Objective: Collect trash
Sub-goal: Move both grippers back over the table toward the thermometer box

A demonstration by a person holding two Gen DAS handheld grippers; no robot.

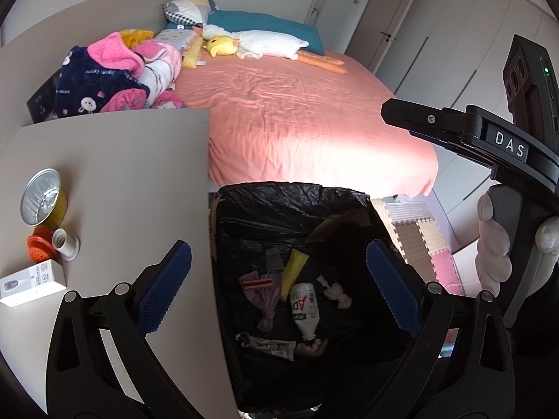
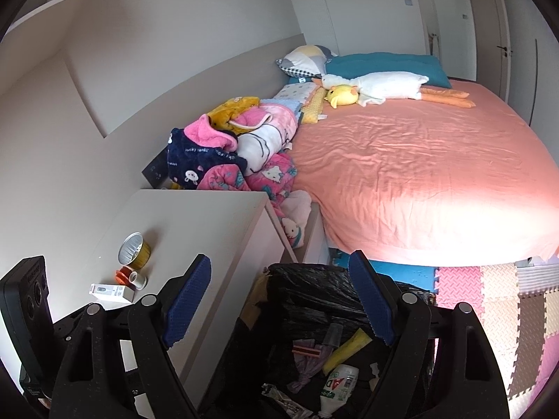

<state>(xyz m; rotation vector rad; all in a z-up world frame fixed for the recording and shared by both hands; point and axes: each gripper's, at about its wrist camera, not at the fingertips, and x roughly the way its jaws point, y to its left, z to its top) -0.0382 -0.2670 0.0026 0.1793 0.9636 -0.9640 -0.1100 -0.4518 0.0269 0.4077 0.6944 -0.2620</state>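
Both grippers — left gripper (image 1: 279, 286), right gripper (image 2: 279, 300) — hang with fingers spread and empty above the bin (image 1: 279, 202), the white bottle (image 1: 304, 309) lying below.

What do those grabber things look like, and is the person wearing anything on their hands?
Each tool is black plastic with silver round bolts at its hinges and two long fingers tipped with bumpy blue pads: the left tool and the right tool match. In the left wrist view, the right one's body carries a white "DAS" label and a small green light. The hand gripping its handle wears a white glove.
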